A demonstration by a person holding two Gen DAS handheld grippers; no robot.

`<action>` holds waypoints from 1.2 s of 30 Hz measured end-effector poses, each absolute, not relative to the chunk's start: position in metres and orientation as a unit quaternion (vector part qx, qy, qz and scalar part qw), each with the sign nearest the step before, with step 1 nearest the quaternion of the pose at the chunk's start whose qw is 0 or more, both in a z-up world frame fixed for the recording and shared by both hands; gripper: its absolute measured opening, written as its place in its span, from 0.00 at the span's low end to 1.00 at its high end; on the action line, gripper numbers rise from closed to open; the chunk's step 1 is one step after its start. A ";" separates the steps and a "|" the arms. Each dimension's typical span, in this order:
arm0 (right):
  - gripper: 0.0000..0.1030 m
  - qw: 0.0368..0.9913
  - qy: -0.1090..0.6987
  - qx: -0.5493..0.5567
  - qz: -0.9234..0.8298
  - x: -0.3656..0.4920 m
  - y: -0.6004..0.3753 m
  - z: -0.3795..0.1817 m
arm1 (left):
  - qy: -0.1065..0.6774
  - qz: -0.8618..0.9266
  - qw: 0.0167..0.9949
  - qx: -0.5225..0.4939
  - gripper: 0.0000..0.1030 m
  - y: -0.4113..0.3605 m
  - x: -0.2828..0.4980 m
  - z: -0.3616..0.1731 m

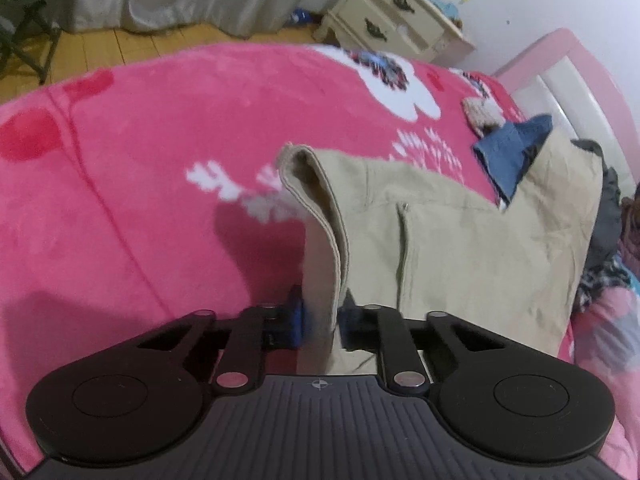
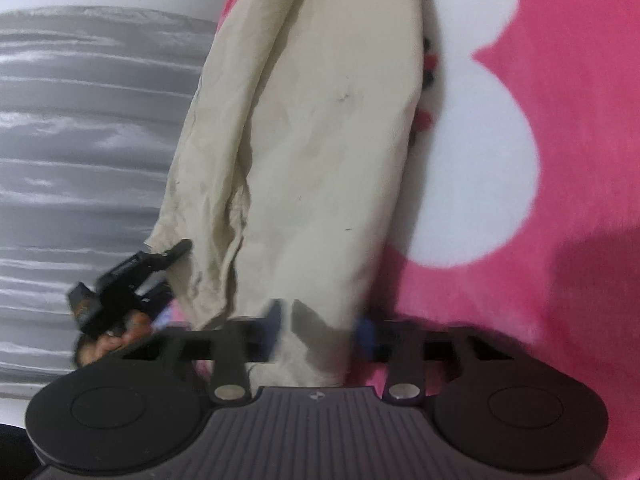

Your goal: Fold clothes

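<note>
Left wrist view: left hand-held gripper [image 1: 320, 322] pinches the hemmed edge of the khaki trousers [image 1: 460, 248] lying on the pink bed blanket [image 1: 160, 140]; only here, a cream nightstand [image 1: 392, 12] and blue cloth [image 1: 512, 148]. Right wrist view: right hand-held gripper [image 2: 320, 322] clamps a trouser end, gray curtain [image 2: 80, 120] behind.

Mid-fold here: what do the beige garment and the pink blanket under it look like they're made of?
Beige garment: looks like woven cotton twill, matte; stitched hems and sharp creases show, though the exact fibre is uncertain. Both the left gripper and right gripper are clamped on it.
Pink blanket: looks like plush fleece, likely synthetic; soft fuzzy nap with a printed white pattern.
</note>
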State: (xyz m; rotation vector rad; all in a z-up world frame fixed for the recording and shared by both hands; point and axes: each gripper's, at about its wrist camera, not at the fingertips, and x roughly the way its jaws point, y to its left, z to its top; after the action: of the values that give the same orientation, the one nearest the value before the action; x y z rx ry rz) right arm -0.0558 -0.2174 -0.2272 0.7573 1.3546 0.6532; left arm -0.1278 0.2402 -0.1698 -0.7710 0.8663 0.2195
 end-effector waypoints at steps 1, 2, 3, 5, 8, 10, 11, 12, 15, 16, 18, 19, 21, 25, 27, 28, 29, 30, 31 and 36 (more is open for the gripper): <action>0.14 0.673 0.594 0.332 0.290 -0.056 -0.217 -0.224 | 0.399 0.105 0.833 -0.368 0.06 0.242 -0.127 -0.166; 0.12 0.678 0.586 0.332 0.295 -0.057 -0.217 -0.219 | 0.387 0.104 0.836 -0.373 0.05 0.244 -0.126 -0.161; 0.12 0.684 0.576 0.331 0.303 -0.057 -0.217 -0.212 | 0.376 0.103 0.840 -0.379 0.05 0.246 -0.126 -0.156; 0.11 0.691 0.560 0.325 0.321 -0.056 -0.212 -0.197 | 0.357 0.092 0.846 -0.386 0.04 0.251 -0.123 -0.144; 0.11 0.698 0.548 0.300 0.350 -0.048 -0.197 -0.172 | 0.331 0.084 0.849 -0.402 0.04 0.263 -0.113 -0.126; 0.11 0.702 0.548 0.271 0.367 -0.038 -0.178 -0.154 | 0.316 0.083 0.851 -0.411 0.04 0.273 -0.103 -0.113; 0.11 0.702 0.548 0.256 0.376 -0.032 -0.166 -0.143 | 0.309 0.083 0.853 -0.413 0.04 0.278 -0.097 -0.106; 0.11 0.702 0.548 0.241 0.385 -0.026 -0.153 -0.132 | 0.305 0.082 0.856 -0.411 0.04 0.283 -0.089 -0.099; 0.11 0.706 0.541 0.186 0.418 -0.016 -0.107 -0.101 | 0.294 0.079 0.866 -0.397 0.04 0.301 -0.061 -0.079; 0.11 0.706 0.538 0.167 0.429 -0.013 -0.090 -0.091 | 0.293 0.077 0.869 -0.390 0.04 0.307 -0.051 -0.074; 0.12 0.700 0.542 0.134 0.446 -0.011 -0.053 -0.080 | 0.290 0.072 0.878 -0.375 0.04 0.320 -0.029 -0.062; 0.12 0.698 0.540 0.125 0.454 -0.011 -0.037 -0.077 | 0.287 0.071 0.882 -0.366 0.04 0.327 -0.018 -0.055; 0.12 0.692 0.531 0.114 0.476 -0.012 -0.006 -0.076 | 0.281 0.073 0.891 -0.349 0.04 0.339 0.003 -0.045; 0.12 0.694 0.505 0.158 0.489 -0.011 0.046 -0.106 | 0.281 0.099 0.904 -0.306 0.04 0.357 0.037 -0.045; 0.14 0.706 0.490 0.192 0.474 -0.014 0.067 -0.136 | 0.292 0.121 0.909 -0.271 0.11 0.363 0.052 -0.059; 0.18 0.716 0.487 0.206 0.456 -0.017 0.074 -0.153 | 0.306 0.137 0.908 -0.250 0.15 0.364 0.059 -0.073; 0.28 0.728 0.488 0.211 0.432 -0.020 0.083 -0.172 | 0.327 0.149 0.902 -0.239 0.20 0.366 0.065 -0.090; 0.36 0.735 0.496 0.204 0.415 -0.023 0.091 -0.189 | 0.351 0.163 0.892 -0.234 0.20 0.367 0.069 -0.107; 0.43 0.734 0.511 0.200 0.401 -0.025 0.100 -0.204 | 0.370 0.181 0.878 -0.242 0.20 0.370 0.069 -0.125; 0.52 0.706 0.542 0.225 0.396 -0.021 0.075 -0.200 | 0.340 0.198 0.877 -0.276 0.23 0.381 0.039 -0.139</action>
State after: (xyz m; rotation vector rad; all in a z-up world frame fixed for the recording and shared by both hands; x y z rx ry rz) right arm -0.0214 0.0754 -0.2002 0.5006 1.2037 0.8802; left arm 0.0388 0.3810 -0.1395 -0.5749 0.7083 0.4121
